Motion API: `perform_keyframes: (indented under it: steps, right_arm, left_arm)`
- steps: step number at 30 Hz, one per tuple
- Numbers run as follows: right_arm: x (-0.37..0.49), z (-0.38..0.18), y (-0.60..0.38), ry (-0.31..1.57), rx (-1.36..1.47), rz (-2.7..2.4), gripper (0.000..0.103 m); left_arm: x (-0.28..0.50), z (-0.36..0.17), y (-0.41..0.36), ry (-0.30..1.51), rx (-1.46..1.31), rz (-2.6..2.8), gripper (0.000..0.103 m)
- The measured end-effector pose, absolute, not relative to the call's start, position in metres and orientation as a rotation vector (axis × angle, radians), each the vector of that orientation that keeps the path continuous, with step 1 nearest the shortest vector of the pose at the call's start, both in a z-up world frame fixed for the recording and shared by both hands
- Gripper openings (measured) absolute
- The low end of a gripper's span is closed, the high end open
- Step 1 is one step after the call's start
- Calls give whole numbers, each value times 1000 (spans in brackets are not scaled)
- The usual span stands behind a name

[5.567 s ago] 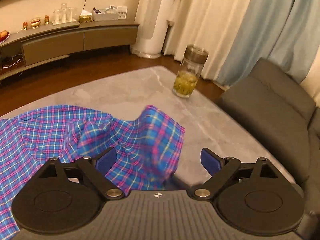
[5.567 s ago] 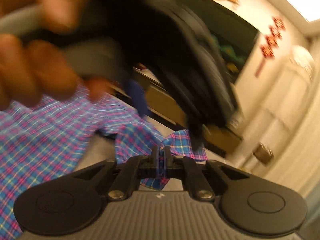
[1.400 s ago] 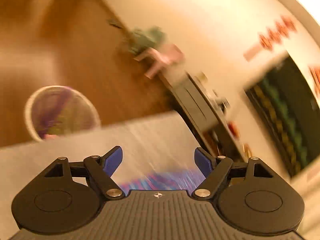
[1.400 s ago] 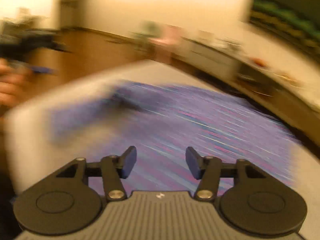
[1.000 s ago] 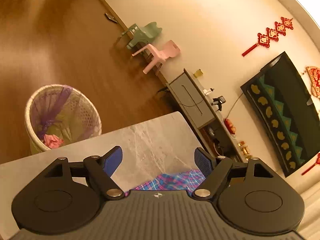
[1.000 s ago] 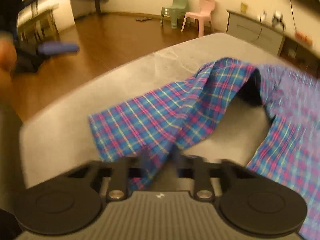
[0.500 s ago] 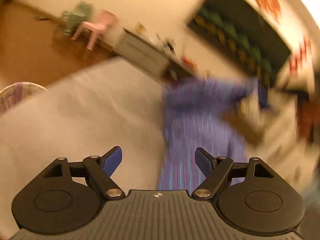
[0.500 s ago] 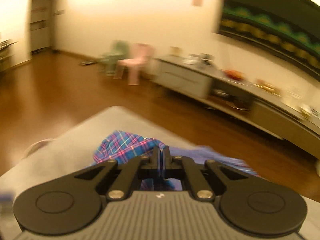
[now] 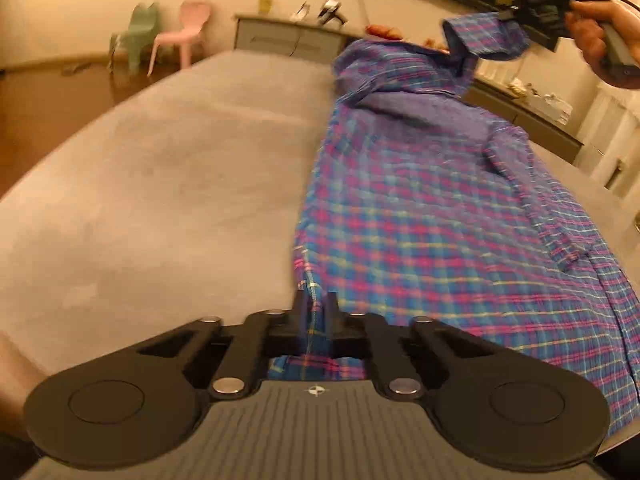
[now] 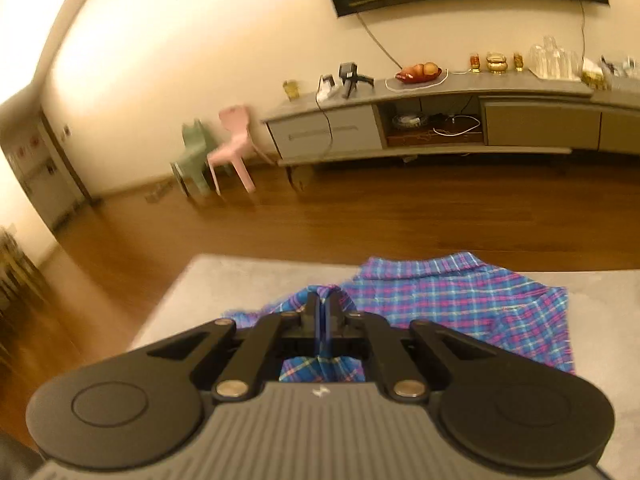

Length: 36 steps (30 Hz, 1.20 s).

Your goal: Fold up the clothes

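A blue and pink plaid shirt [image 9: 420, 208] lies lengthwise on the grey table [image 9: 160, 184]. My left gripper [image 9: 315, 312] is shut on the shirt's near hem at its left edge. My right gripper [image 10: 321, 314] is shut on a bunched fold of the same shirt [image 10: 460, 300] at the far end. In the left wrist view the right gripper [image 9: 516, 16] holds that far end lifted above the table, with the person's hand around its handle.
A low grey TV cabinet [image 10: 440, 120] with small items runs along the far wall. A pink chair [image 10: 232, 144] and a green chair [image 10: 192, 156] stand on the wooden floor [image 10: 360, 216]. The bare table surface lies left of the shirt.
My left gripper was open and swinging over the table; now it is shut on the shirt's near hem. My right gripper stays shut on the far end and holds it raised.
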State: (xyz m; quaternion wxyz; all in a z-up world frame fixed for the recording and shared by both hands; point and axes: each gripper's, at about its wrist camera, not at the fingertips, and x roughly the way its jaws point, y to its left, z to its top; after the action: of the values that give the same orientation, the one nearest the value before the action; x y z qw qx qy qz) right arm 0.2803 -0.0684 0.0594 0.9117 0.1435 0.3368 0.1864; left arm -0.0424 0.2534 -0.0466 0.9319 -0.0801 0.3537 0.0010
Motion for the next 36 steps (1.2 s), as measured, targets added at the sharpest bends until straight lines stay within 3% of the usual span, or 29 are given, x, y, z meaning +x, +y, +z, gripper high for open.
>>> perform_keyframes:
  steps: [5, 9, 12, 14, 16, 17, 19, 27, 36]
  right_arm:
    - [307, 66, -154, 622, 506, 296, 2]
    - [315, 20, -237, 675, 622, 110, 2]
    - [312, -30, -268, 767, 609, 7, 12]
    - [300, -50, -279, 776, 620, -1, 30]
    - [284, -60, -284, 754, 616, 0, 34]
    - [275, -59, -281, 721, 587, 0, 34]
    - [261, -47, -259, 684, 515, 59, 34]
    - [262, -8, -80, 688, 71, 454, 34]
    - [343, -75, 79, 782, -248, 457, 31]
  left_arm:
    - [-41, -13, 194, 610, -85, -218, 3]
    - [-25, -23, 130, 670, 14, -395, 5]
    - [-19, -43, 103, 761, 68, -462, 21]
    - [-26, -38, 106, 744, 76, -479, 29]
    - [-31, -28, 117, 707, 66, -488, 46]
    - [-31, -20, 127, 678, 51, -482, 49]
    - [-29, -7, 147, 630, 21, -456, 58]
    - [27, -39, 157, 706, 88, -456, 57]
    - [8, -73, 157, 729, 116, -500, 57]
